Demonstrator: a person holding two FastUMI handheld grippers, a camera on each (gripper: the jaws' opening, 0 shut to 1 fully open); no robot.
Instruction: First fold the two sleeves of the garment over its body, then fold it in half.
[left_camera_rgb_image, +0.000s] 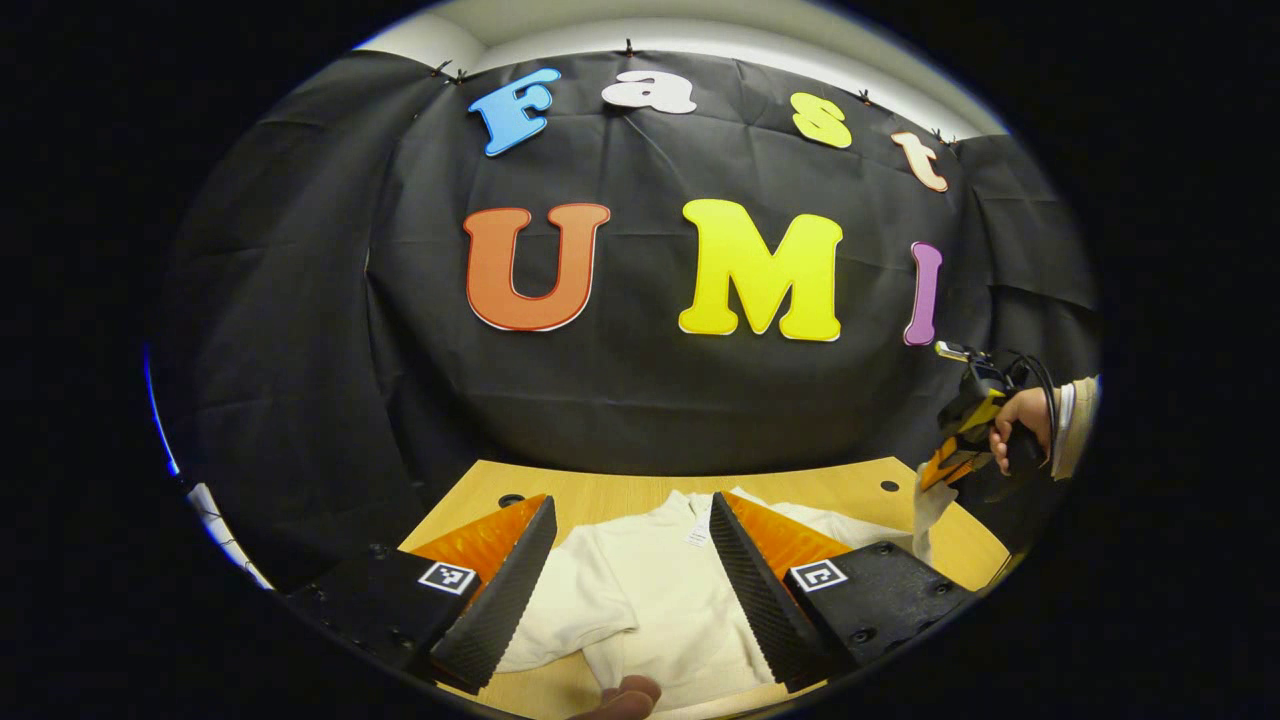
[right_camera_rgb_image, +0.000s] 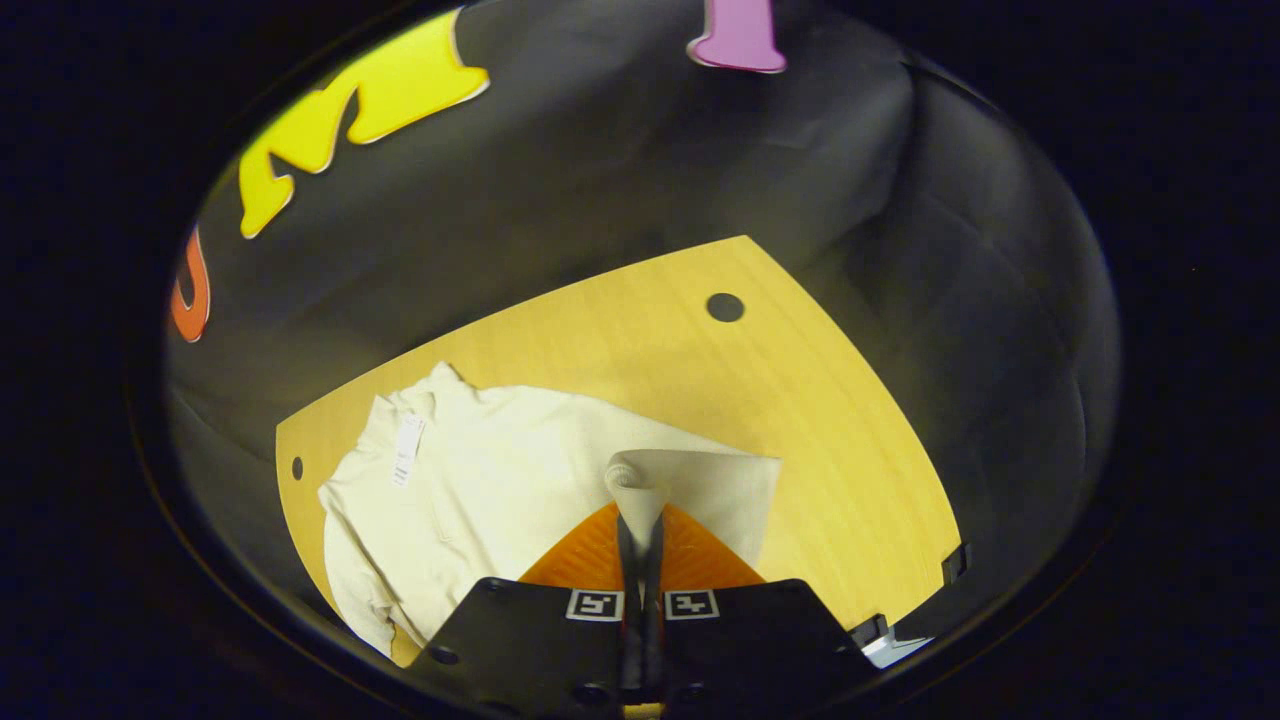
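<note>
A cream sweatshirt (right_camera_rgb_image: 470, 480) lies flat on the wooden table (right_camera_rgb_image: 700, 380), neck toward the booth wall. In the right gripper view my right gripper (right_camera_rgb_image: 640, 520) is shut on the cuff of its sleeve (right_camera_rgb_image: 690, 480), which is lifted off the table above the body. In the left gripper view the right gripper (left_camera_rgb_image: 950, 465) hangs at the far right in a hand, with the sleeve (left_camera_rgb_image: 930, 510) dangling from it. My left gripper (left_camera_rgb_image: 630, 570) stands open low over the sweatshirt (left_camera_rgb_image: 650, 590), nothing between its fingers. One sleeve lies folded across the body near the front.
The black cloth wall closes the table at the back and sides. Small round holes (right_camera_rgb_image: 724, 307) mark the table's corners. A fingertip (left_camera_rgb_image: 625, 695) shows at the bottom edge of the left gripper view. Bare wood lies to the right of the garment.
</note>
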